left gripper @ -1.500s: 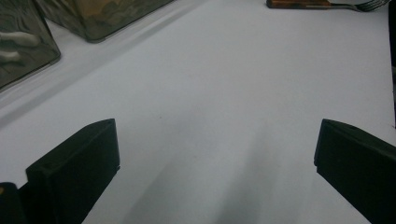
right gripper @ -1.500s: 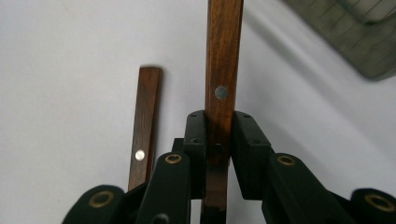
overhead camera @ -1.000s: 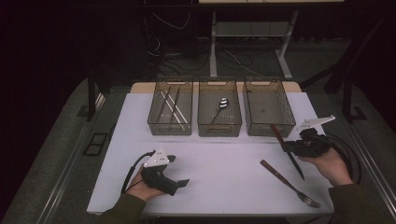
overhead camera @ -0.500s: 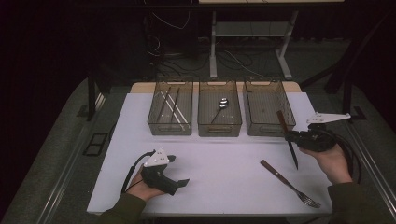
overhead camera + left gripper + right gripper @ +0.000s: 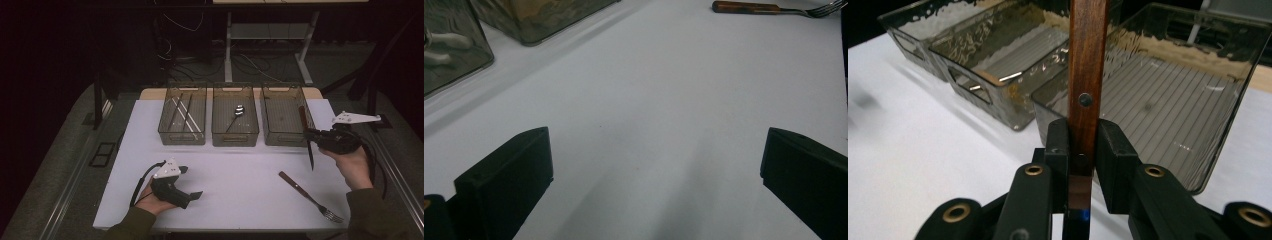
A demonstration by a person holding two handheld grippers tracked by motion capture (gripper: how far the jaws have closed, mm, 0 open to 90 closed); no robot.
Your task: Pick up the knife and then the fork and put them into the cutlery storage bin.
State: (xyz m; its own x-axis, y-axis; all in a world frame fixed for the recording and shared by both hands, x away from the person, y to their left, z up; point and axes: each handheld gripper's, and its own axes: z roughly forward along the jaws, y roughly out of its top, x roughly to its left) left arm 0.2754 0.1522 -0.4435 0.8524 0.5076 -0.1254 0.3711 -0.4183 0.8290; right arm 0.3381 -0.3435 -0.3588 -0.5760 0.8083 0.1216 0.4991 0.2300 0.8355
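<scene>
White counter (image 5: 240,175) under dim light, and the right claw (image 5: 1082,150) is clamped on the knife (image 5: 1087,75) by its wooden handle, raised beside the rightmost bin (image 5: 285,116). Left claw (image 5: 649,175) rests low on the counter, jaws wide apart, nothing between them.

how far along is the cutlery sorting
Done: two chopsticks lie in the left clear plastic bin and a spoon in the middle bin. In hand: the right hand-held gripper clamps a wooden-handled knife beside the right bin. Left: the wooden-handled fork lies on the white table.
</scene>
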